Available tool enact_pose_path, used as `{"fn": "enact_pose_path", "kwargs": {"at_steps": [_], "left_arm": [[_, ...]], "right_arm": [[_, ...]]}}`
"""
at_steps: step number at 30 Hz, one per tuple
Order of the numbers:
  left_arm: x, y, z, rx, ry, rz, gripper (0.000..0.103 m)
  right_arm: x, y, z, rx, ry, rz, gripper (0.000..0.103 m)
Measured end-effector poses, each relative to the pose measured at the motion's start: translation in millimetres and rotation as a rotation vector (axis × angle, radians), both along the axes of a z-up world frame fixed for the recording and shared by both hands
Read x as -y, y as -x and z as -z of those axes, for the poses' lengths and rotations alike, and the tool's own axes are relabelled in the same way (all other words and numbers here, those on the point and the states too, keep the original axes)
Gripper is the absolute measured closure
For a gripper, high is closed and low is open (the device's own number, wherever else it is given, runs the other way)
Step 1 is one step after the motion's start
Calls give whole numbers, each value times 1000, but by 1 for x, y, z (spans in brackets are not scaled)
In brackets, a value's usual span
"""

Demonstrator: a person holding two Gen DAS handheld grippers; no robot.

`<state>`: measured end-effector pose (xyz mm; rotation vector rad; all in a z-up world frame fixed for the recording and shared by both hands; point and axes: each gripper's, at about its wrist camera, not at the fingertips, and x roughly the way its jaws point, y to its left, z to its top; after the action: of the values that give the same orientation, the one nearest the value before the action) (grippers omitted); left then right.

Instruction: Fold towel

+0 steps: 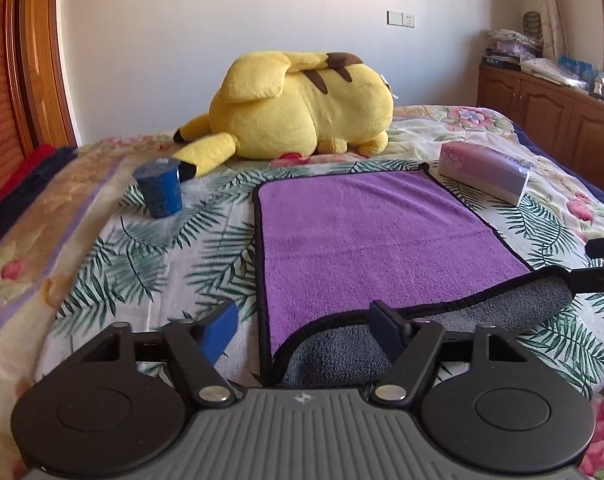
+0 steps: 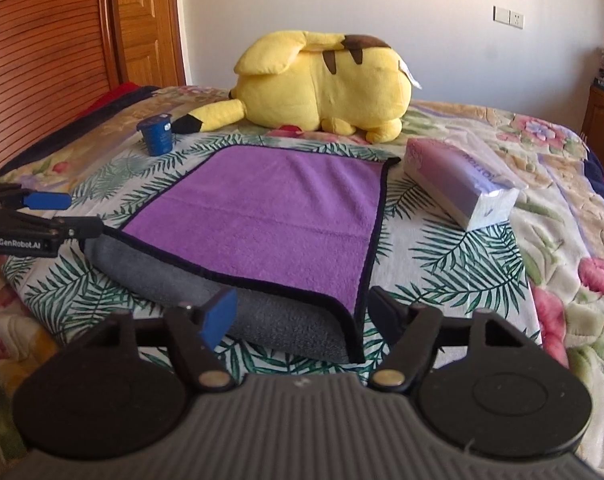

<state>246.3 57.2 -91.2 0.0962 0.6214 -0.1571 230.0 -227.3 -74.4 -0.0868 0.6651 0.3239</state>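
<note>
A bed covered by a floral, palm-leaf-printed quilt (image 1: 113, 256) bears a purple terry towel with black edging and grey underside (image 1: 374, 232), a blue plastic cup (image 1: 160, 188), a yellow plush toy (image 1: 302, 108) and a pink-and-white tissue pack (image 1: 484, 174).

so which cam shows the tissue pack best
The right wrist view. There the tissue pack lies near and whole, right of the purple towel, with its white end face and top lettering visible. The left wrist view shows it smaller and farther off, toward the frame's right side, with its lettering unreadable.
</note>
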Motion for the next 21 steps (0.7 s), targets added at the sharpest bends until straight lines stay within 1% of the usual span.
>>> {"fn": "enact_pose_path", "kwargs": {"at_steps": [2, 4, 5, 6, 9, 11, 12, 13, 14, 18, 20, 21], "left_arm": [[-3, -2, 4, -19, 18, 5, 59], [-6, -5, 9, -44, 35, 2, 67], [-7, -6, 11, -56, 39, 1, 69], [-8, -6, 13, -65, 39, 0, 73], [-10, -7, 18, -85, 42, -1, 81], [-12, -7, 20, -96, 61, 2, 87], [-12, -7, 21, -98, 66, 7, 93], [-11, -6, 22, -97, 60, 7, 99], [-10, -6, 22, -96, 52, 8, 102], [-11, -6, 23, -106, 62, 21, 103], [-11, -7, 24, -111, 65, 28, 103], [-11, -7, 24, -115, 67, 32, 103]], "right_arm": [[1, -4, 3, -19, 1, 0, 35], [2, -9, 7, -40, 5, 4, 37], [3, -11, 9, -50, 7, 5, 39], [4, -12, 11, -59, 5, 7, 39], [7, -17, 17, -88, -3, 16, 41], [9, -22, 21, -113, -14, 25, 43], [10, -23, 23, -126, -21, 29, 44], [11, -26, 24, -142, -28, 32, 49], [11, -27, 26, -155, -33, 37, 56], [14, -28, 28, -182, -41, 47, 64], [16, -28, 28, -192, -44, 46, 71], [16, -28, 28, -196, -40, 44, 74]]}}
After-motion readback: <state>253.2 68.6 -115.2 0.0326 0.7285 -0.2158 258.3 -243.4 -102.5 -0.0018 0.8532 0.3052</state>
